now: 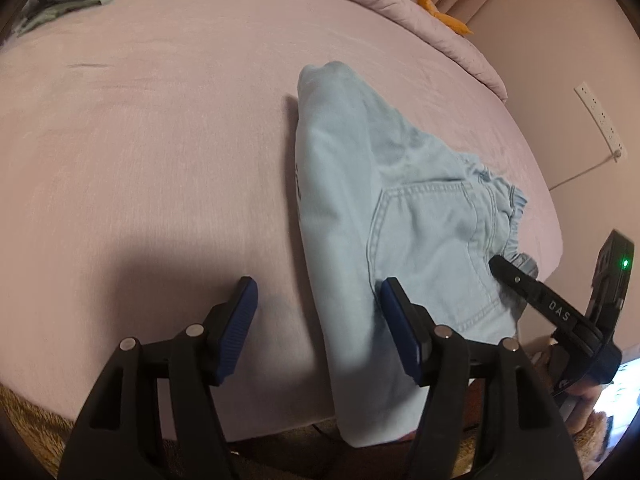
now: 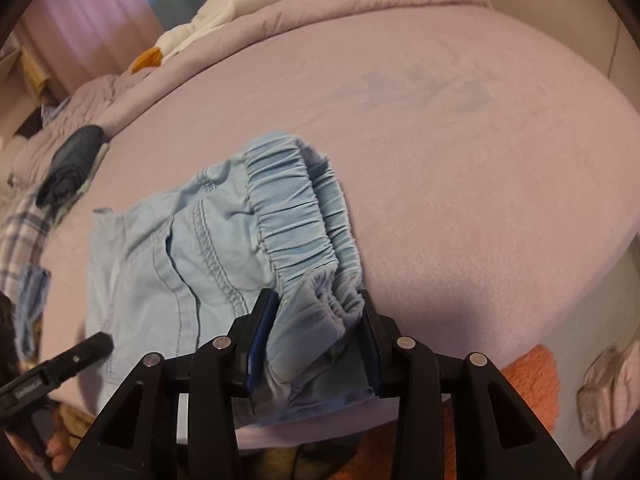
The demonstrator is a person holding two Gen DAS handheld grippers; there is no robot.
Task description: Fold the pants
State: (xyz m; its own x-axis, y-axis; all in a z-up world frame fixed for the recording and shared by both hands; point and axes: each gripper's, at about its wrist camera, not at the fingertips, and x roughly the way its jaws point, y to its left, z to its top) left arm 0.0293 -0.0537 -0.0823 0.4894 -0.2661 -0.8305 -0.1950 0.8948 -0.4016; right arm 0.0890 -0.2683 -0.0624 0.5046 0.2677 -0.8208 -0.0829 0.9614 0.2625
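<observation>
The light-blue denim pants [image 1: 400, 216] lay half-folded at the pink bed's [image 1: 160, 140] five o'clock edge, waistband between the right gripper's [image 2: 316, 340] loosening blue pads, the left gripper [image 1: 320, 320] gaping empty; smoothing creases first seemed wise.

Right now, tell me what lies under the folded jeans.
The light-blue jeans lie on the pink bedsheet, one end hanging over the bed's near edge. Anything beneath the denim is covered and cannot be seen.
</observation>
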